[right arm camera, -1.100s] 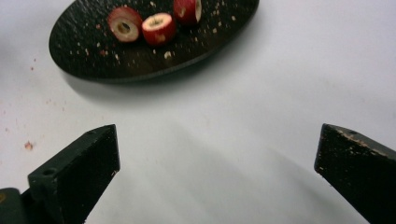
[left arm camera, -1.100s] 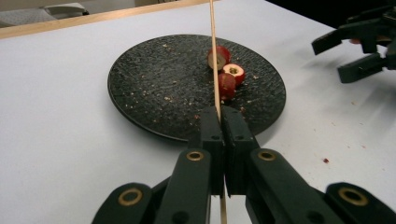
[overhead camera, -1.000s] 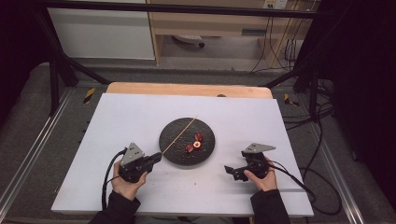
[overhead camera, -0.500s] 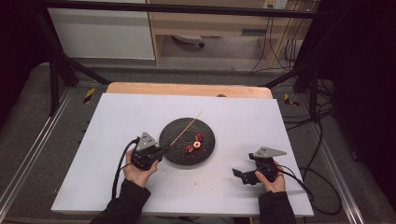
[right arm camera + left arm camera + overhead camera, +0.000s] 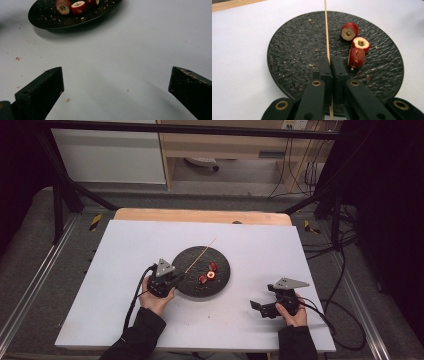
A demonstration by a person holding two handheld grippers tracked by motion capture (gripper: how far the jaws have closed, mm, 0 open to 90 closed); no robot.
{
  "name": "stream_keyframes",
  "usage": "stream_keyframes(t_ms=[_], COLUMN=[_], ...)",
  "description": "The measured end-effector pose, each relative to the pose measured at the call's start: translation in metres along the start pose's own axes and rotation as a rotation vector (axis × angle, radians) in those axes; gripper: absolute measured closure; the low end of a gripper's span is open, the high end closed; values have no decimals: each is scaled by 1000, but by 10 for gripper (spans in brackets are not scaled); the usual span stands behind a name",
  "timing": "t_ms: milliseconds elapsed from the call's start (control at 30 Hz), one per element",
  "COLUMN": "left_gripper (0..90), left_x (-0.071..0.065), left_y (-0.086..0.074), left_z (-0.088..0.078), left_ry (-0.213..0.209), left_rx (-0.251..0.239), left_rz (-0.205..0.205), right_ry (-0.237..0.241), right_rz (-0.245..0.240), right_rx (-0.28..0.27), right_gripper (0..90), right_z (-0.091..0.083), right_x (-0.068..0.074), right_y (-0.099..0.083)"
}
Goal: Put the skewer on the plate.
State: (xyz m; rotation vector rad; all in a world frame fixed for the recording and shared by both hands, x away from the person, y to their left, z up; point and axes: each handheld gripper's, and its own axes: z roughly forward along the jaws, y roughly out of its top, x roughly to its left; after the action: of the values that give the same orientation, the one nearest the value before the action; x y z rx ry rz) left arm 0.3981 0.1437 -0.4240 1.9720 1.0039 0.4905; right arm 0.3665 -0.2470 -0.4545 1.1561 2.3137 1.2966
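A round black plate [image 5: 222,262] sits mid-table with three red cored fruit pieces [image 5: 207,275] on its right half. A thin wooden skewer [image 5: 201,254] lies slantwise across the plate and juts past its far rim. My left gripper [image 5: 181,276] is at the plate's near-left rim, and its jaws are shut on the skewer [image 5: 326,32] close to its near end. In the left gripper view the fruit pieces [image 5: 356,57] lie just right of the left gripper [image 5: 330,61]. My right gripper [image 5: 257,307] rests open on the table right of the plate, holding nothing.
White table sheet [image 5: 125,250] with a wooden strip [image 5: 200,215] along the far edge. Small crumbs lie on the plate [image 5: 50,20] and on the sheet ahead of the right gripper [image 5: 117,75]. Cables trail off to the right [image 5: 340,285]. Metal frame rails border the table.
My left hand has moved right and forward from the bare sheet to the plate's near-left rim. The right gripper has stayed roughly where it was.
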Motion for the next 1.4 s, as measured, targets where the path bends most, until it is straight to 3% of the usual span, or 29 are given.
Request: stream_keyframes(t_ms=[500, 800, 1067, 1133, 1400], left_gripper=[879, 847, 663, 612, 415], left_x=[-15, -13, -6, -4, 7], left_y=[-8, -10, -7, -6, -2], left_z=[17, 19, 4, -1, -26], left_ry=[49, 51, -19, -21, -107], left_rx=[74, 90, 94, 98, 104], left_rz=[52, 45, 37, 55, 80], right_ry=[3, 1, -1, -2, -2], right_rz=[3, -3, -1, -3, -1], right_rx=[7, 10, 12, 15, 17], right_gripper=[9, 9, 10, 9, 9], right_z=[1, 2, 2, 2, 2], right_x=[0, 0, 0, 0, 0], right_y=[-1, -2, -2, -2, -2])
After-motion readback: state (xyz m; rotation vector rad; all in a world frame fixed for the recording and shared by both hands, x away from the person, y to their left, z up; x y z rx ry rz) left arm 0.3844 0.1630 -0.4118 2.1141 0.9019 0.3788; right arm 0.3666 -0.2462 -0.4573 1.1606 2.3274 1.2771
